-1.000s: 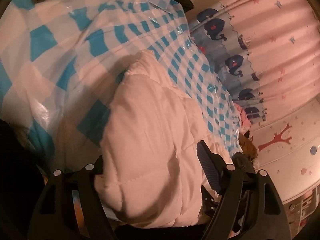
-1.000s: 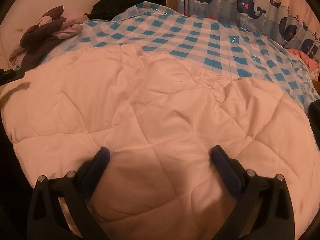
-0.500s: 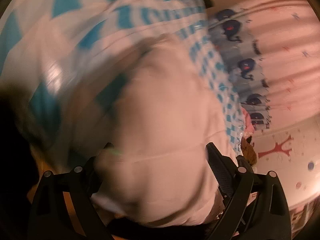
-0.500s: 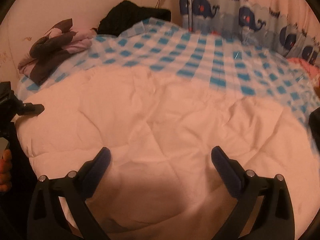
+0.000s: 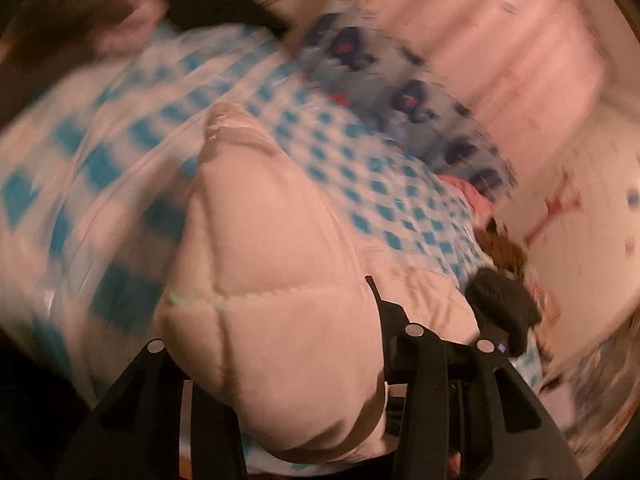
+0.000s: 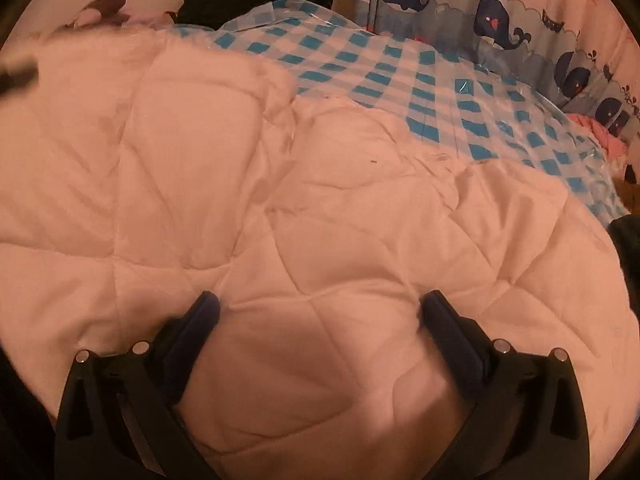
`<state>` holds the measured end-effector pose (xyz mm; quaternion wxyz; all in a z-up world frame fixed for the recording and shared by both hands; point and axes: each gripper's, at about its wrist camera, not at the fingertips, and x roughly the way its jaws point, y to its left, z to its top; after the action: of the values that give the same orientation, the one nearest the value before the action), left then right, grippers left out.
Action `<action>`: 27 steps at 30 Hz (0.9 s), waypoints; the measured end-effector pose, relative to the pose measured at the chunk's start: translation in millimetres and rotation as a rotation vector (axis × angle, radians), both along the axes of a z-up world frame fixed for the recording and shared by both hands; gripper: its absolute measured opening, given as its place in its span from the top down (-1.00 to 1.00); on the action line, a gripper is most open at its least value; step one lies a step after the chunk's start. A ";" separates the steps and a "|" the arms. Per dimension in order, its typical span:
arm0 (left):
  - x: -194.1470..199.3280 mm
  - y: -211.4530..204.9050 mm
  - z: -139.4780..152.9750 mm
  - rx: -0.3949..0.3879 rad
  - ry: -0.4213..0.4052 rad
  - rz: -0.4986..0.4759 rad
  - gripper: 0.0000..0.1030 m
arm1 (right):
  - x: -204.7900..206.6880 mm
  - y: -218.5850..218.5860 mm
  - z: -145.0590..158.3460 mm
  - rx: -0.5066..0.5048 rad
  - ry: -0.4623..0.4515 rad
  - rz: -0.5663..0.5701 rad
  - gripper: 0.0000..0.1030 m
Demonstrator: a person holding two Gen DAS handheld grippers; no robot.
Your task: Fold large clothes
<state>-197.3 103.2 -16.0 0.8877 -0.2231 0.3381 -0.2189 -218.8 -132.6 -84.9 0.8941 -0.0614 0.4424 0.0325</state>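
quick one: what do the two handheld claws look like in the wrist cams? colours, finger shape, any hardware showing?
Both look the same build. The right claw has matte black angular arms with slot cut-outs, silver round pins at the joints, and long dark navy finger pads. The left claw shows the same black arms and silver pins; its pads are mostly hidden and the frame is blurred. No cables, markings or sleeves visible.

Pale quilted comforter (image 6: 320,220), blue-white checked sheet (image 6: 400,64)

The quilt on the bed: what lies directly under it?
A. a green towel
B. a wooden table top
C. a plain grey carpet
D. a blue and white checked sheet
D: the pale quilt lies on a blue and white checked sheet that shows beyond its far edge.
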 end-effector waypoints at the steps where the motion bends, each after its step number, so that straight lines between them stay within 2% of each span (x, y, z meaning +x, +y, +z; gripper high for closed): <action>1: -2.0 -12.0 9.6 0.022 -0.028 -0.027 0.27 | -0.4 -0.9 -0.1 0.006 -0.001 0.001 -0.89; 4: -1.9 -43.6 27.7 0.073 -0.079 -0.086 0.27 | -2.5 -4.3 3.1 0.024 0.002 0.014 -0.89; 7: -2.3 -65.2 41.0 0.108 -0.114 -0.119 0.27 | -7.0 -20.7 15.6 0.137 0.021 0.032 -0.88; 9: -3.2 -78.0 49.3 0.134 -0.134 -0.142 0.27 | -14.7 -54.5 31.7 0.382 -0.014 0.016 -0.88; 10: -4.3 -85.6 52.2 0.153 -0.146 -0.156 0.27 | -20.2 -82.6 37.9 0.615 -0.026 0.019 -0.88; 11: -6.0 -92.5 54.0 0.166 -0.155 -0.166 0.27 | -23.0 -95.9 39.9 0.736 -0.033 0.022 -0.88; 12: -9.5 -100.0 55.3 0.193 -0.162 -0.182 0.27 | -25.4 -121.8 39.2 0.944 -0.041 0.027 -0.88; 13: -11.6 -109.5 57.1 0.210 -0.172 -0.197 0.27 | -25.6 -138.5 36.3 1.081 -0.036 0.032 -0.88; 14: -14.8 -119.9 58.1 0.228 -0.184 -0.213 0.27 | -25.2 -160.8 28.8 1.265 -0.027 0.039 -0.87; 17: -28.8 -156.0 60.3 0.288 -0.220 -0.271 0.27 | -28.7 -200.9 11.3 1.604 -0.037 0.050 -0.87; 18: -33.2 -171.9 59.9 0.313 -0.235 -0.299 0.27 | -31.2 -209.5 7.8 1.656 -0.045 0.056 -0.87; 21: -42.4 -210.1 55.2 0.353 -0.256 -0.371 0.27 | -35.2 -229.7 4.1 1.712 -0.047 0.056 -0.87; 27: -58.2 -288.5 31.0 0.409 -0.274 -0.522 0.30 | -34.5 -269.8 8.2 1.699 -0.052 0.042 -0.87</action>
<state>-255.5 -185.4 15.0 0.8653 0.0843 0.2982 -0.3939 -253.3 -402.3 -76.7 0.6457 0.6219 0.2456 0.3687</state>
